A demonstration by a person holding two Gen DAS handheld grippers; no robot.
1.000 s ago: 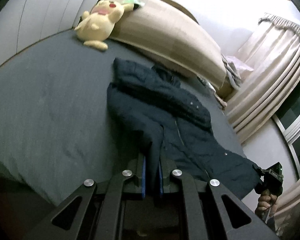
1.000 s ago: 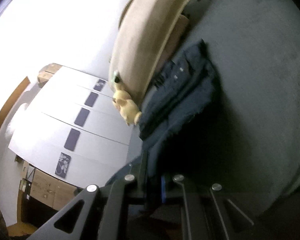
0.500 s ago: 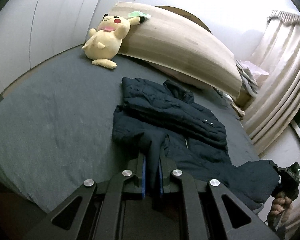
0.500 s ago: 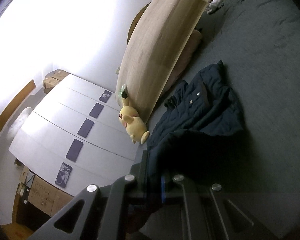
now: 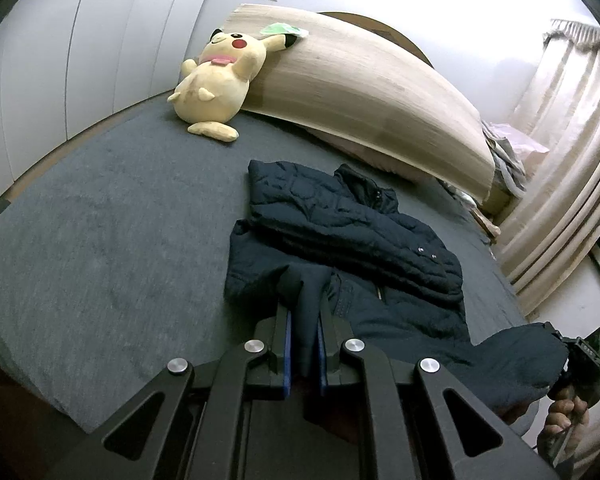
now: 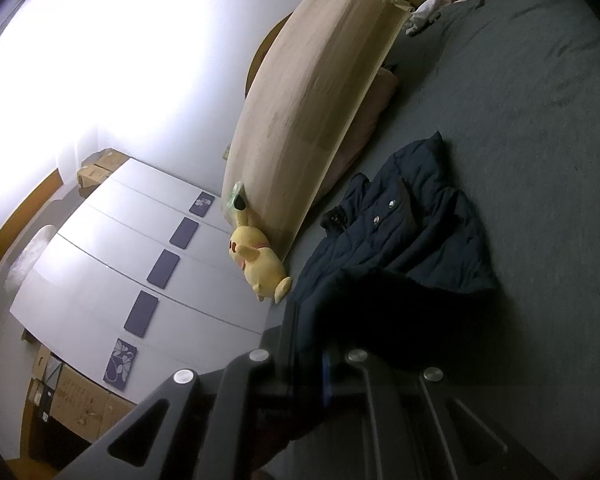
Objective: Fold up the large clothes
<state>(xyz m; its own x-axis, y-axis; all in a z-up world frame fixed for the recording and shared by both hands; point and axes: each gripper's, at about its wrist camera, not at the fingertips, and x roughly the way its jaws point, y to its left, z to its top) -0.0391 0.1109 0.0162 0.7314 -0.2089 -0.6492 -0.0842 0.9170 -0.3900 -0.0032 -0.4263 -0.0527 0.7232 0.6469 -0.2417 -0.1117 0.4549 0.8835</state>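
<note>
A dark navy quilted jacket (image 5: 352, 232) lies on the grey bed (image 5: 100, 220), its collar toward the headboard and one sleeve folded across the chest. My left gripper (image 5: 305, 320) is shut on the jacket's hem at the near left corner, cloth pinched between the blue pads. In the left wrist view the right gripper (image 5: 568, 344) shows at the lower right, held by a hand, gripping the hem's other corner. In the right wrist view the jacket (image 6: 412, 232) runs away from my right gripper (image 6: 308, 344), which is shut on dark cloth. The hem is lifted off the bed.
A yellow plush toy (image 5: 216, 84) leans against the wooden headboard (image 5: 360, 92) at the bed's far left. Beige curtains (image 5: 560, 184) hang to the right. White wardrobe doors (image 6: 132, 256) line the wall beside the bed. Loose clothes (image 5: 504, 160) lie by the headboard's right end.
Both grippers have drawn back and up with the hem; the jacket has slid toward me and stretched flatter. The plush toy and headboard sit lower in the left wrist view.
</note>
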